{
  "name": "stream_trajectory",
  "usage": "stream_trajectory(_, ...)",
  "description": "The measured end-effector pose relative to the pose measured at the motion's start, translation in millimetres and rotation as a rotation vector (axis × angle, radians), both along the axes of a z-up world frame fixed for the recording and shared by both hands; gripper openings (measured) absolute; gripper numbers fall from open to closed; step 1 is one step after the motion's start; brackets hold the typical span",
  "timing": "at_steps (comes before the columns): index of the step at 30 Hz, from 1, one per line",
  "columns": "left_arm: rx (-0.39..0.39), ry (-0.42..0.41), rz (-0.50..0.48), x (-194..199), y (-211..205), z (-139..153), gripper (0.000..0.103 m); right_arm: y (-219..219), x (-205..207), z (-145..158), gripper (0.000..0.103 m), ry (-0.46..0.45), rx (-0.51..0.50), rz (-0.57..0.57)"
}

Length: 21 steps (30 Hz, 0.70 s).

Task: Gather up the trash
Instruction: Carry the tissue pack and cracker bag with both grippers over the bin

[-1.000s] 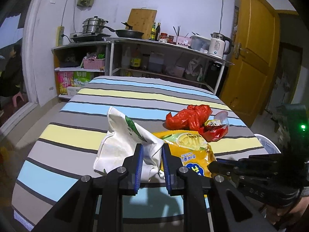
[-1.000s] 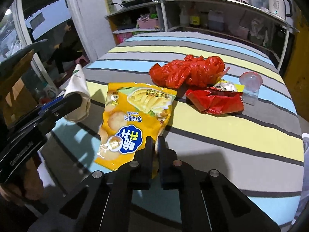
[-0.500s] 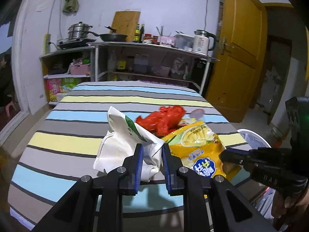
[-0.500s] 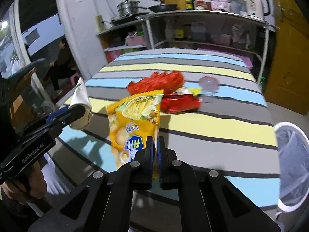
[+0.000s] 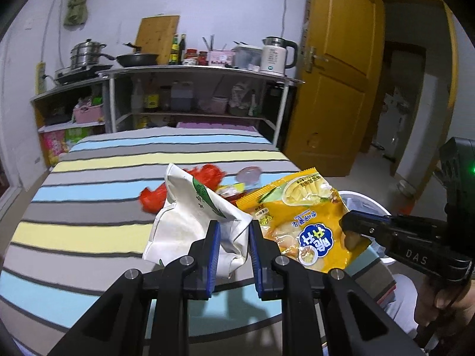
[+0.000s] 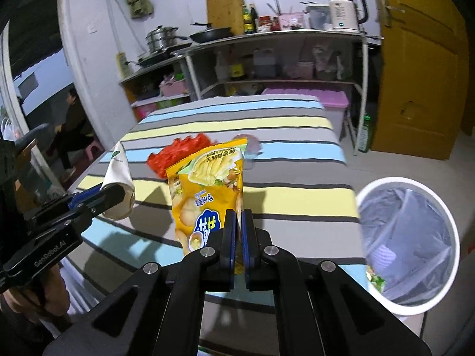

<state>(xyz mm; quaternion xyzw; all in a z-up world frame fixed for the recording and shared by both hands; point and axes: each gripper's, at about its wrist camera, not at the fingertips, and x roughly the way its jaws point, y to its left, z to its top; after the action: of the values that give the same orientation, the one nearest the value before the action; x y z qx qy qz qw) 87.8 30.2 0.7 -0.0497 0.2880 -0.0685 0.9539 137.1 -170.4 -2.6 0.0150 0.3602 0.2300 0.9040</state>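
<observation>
Striped table [image 5: 89, 237], red bag [image 6: 181, 155], bin [image 6: 406, 237] beside

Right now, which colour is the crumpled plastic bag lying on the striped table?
Red. The crumpled plastic bag shows best in the right wrist view, behind the yellow snack packet.

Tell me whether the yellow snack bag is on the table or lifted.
Lifted: the yellow bag hangs upright from the right gripper, clear of the table.
</observation>
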Motion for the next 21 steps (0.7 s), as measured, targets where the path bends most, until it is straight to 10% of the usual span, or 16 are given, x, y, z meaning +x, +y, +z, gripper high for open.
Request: stream_trajectory(21,0.016,-0.028,-0.257,53.1,-119.3,13.2,0.019,-113.5,7.2,7.5,0.004,-0.024,0.036,-0.255)
